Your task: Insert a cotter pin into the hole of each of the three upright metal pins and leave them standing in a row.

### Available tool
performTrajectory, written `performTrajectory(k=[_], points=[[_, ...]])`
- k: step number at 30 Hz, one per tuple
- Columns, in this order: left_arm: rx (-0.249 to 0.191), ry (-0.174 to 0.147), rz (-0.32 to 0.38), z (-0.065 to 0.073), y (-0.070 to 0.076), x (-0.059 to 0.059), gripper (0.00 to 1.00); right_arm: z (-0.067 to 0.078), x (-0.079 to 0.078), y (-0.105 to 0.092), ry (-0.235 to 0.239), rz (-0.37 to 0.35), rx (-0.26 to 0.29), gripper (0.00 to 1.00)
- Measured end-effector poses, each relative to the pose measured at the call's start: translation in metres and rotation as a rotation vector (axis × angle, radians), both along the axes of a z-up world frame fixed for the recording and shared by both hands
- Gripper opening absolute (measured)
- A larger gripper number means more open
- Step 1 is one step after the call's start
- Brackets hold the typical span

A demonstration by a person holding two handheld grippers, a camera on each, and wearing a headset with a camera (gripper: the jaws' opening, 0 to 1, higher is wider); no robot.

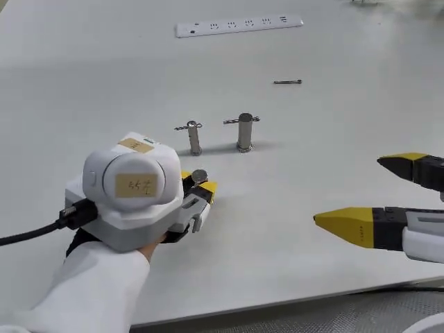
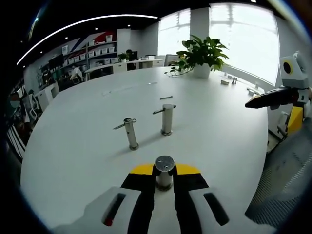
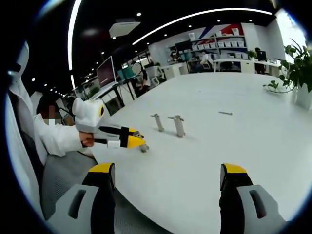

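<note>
**Third pin gripped upright, awaiting its cotter pin.**

Head view: at lower left the left gripper (image 1: 198, 191) is clamped on the bare pin (image 1: 199, 176), standing it on the table (image 1: 104, 83), probably to steady it for insertion. Above it, at centre, the thin pin (image 1: 193, 137) and thick pin (image 1: 244, 132) stand side by side, each with a cotter pin through it. The loose cotter pin (image 1: 287, 82) lies upper right of centre, well apart. The right gripper (image 1: 347, 190), at the right edge, has its jaws apart, holding nothing. Left gripper view: the bare pin sits bottom centre, near the row. Right gripper view: open table lies between the spread jaws and the loose cotter pin at centre right; the table's near edge crosses the lower frame.
</note>
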State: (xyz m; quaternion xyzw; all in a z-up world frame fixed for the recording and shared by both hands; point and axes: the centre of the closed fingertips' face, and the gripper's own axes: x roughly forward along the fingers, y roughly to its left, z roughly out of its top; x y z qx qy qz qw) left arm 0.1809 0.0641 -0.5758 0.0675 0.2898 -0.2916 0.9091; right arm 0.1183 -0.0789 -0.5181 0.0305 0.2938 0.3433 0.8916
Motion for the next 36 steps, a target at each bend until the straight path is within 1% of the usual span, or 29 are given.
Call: performTrajectory(k=[2, 3, 4, 5, 7, 8, 9, 10, 11, 12, 13, 14, 15, 16, 17, 18, 19, 20, 21, 22, 23, 24, 26, 28, 31, 33, 34, 36], points=[[0.004, -0.003, -0.006, 0.000, 0.000, 0.000, 0.11, 0.000, 0.000, 0.000, 0.001, -0.001, 0.002, 0.87], [0.012, 0.002, -0.017, -0.002, 0.000, -0.002, 0.12, 0.000, 0.000, 0.000, 0.001, -0.002, 0.002, 0.87], [0.011, 0.034, -0.013, -0.006, 0.000, -0.005, 0.13, 0.000, -0.001, 0.000, 0.001, -0.002, 0.002, 0.87], [0.011, 0.040, -0.021, -0.007, 0.000, -0.006, 0.14, 0.000, -0.001, 0.000, 0.002, -0.002, 0.002, 0.87], [0.014, 0.029, -0.029, -0.006, 0.000, -0.008, 0.16, 0.000, -0.001, 0.000, 0.002, -0.001, 0.002, 0.87], [0.018, 0.015, -0.043, -0.004, 0.000, -0.009, 0.18, 0.000, -0.001, 0.001, 0.002, 0.000, 0.002, 0.87], [0.018, 0.019, -0.051, -0.003, -0.001, -0.010, 0.21, 0.000, -0.001, 0.001, 0.002, 0.000, 0.002, 0.87], [0.017, 0.029, -0.063, -0.003, -0.002, -0.012, 0.26, 0.000, -0.001, 0.001, 0.002, 0.001, 0.002, 0.87], [0.016, 0.046, -0.075, -0.003, -0.002, -0.014, 0.30, -0.001, -0.002, 0.001, 0.005, 0.004, 0.001, 0.87], [0.027, 0.045, -0.104, 0.000, -0.003, -0.016, 0.34, -0.001, -0.002, 0.001, 0.007, 0.005, 0.000, 0.87], [0.034, 0.033, -0.103, 0.003, -0.002, -0.015, 0.37, -0.002, -0.002, 0.001, 0.009, 0.008, -0.002, 0.87], [0.020, 0.019, -0.110, 0.009, -0.002, -0.014, 0.39, -0.002, -0.002, 0.001, 0.010, 0.009, -0.003, 0.86], [-0.002, 0.019, -0.119, 0.012, -0.003, -0.015, 0.41, -0.002, -0.002, 0.002, 0.010, 0.010, -0.004, 0.86], [-0.029, 0.039, -0.138, 0.015, -0.005, -0.017, 0.46, -0.002, -0.002, 0.002, 0.010, 0.011, -0.003, 0.86], [-0.030, 0.042, -0.151, 0.016, -0.005, -0.018, 0.51, -0.002, -0.002, 0.002, 0.010, 0.011, -0.002, 0.86], [0.000, 0.033, -0.203, 0.017, -0.006, -0.022, 0.57, -0.002, -0.002, 0.002, 0.011, 0.010, -0.002, 0.86], [0.013, 0.025, -0.222, 0.017, -0.006, -0.024, 0.65, -0.002, -0.001, 0.001, 0.012, 0.010, -0.002, 0.86], [0.017, 0.023, -0.243, 0.018, -0.007, -0.027, 0.69, -0.002, -0.001, 0.001, 0.013, 0.010, -0.003, 0.86], [0.017, 0.032, -0.256, 0.018, -0.006, -0.031, 0.72, -0.002, -0.001, 0.001, 0.013, 0.009, -0.005, 0.86], [0.010, 0.040, -0.264, 0.018, -0.006, -0.034, 0.76, -0.002, -0.001, 0.001, 0.014, 0.009, -0.005, 0.86], [-0.004, 0.057, -0.275, 0.017, -0.006, -0.038, 0.79, -0.002, -0.001, 0.001, 0.013, 0.009, -0.006, 0.86], [-0.008, 0.063, -0.280, 0.017, -0.006, -0.041, 0.83, -0.001, 0.000, 0.000, 0.012, 0.008, -0.006, 0.86], [-0.006, 0.085, -0.300, 0.013, -0.005, -0.047, 0.92, -0.001, 0.000, 0.000, 0.013, 0.006, -0.005, 0.86], [-0.017, 0.109, -0.303, 0.010, -0.003, -0.053, 0.99, -0.003, 0.000, -0.002, 0.018, 0.004, -0.011, 0.86], [-0.048, 0.122, -0.313, 0.012, -0.002, -0.058, 0.99, -0.006, 0.000, -0.003, 0.025, 0.013, -0.029, 0.86], [-0.087, 0.134, -0.299, 0.015, -0.002, -0.059, 0.99, -0.006, -0.001, -0.003, 0.028, 0.014, -0.029, 0.87], [-0.091, 0.138, -0.293, 0.016, -0.001, -0.059, 0.99, -0.006, -0.001, -0.003, 0.029, 0.014, -0.030, 0.87], [-0.087, 0.130, -0.280, 0.018, 0.003, -0.057, 0.99, -0.007, 0.000, -0.004, 0.030, 0.013, -0.036, 0.87]])
